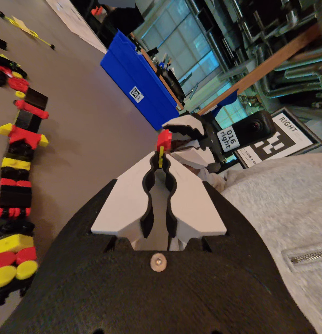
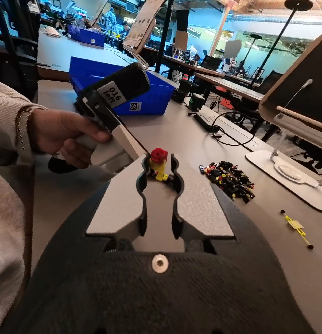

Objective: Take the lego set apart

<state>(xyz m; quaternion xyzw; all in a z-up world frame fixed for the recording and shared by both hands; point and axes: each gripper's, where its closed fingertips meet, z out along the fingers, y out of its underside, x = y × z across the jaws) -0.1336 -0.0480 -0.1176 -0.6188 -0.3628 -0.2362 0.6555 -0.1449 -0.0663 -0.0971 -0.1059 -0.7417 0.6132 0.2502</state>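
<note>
A: Where is the lego piece?
B: Off the worktop [image 2: 174,130], between both tools. The left gripper [image 1: 160,159] has its jaws pinched shut on a thin yellow part [image 1: 161,156]. The right gripper [image 2: 160,162] has its jaws around the red knob [image 2: 158,154] with the yellow block [image 2: 159,170] below.
A: Clamped?
B: Closed on it in the left wrist view.
A: The rest?
B: A heap of loose bricks [image 2: 229,179] lies right of the right jaws; a blue bin [image 2: 120,86] sits beyond them.
</note>
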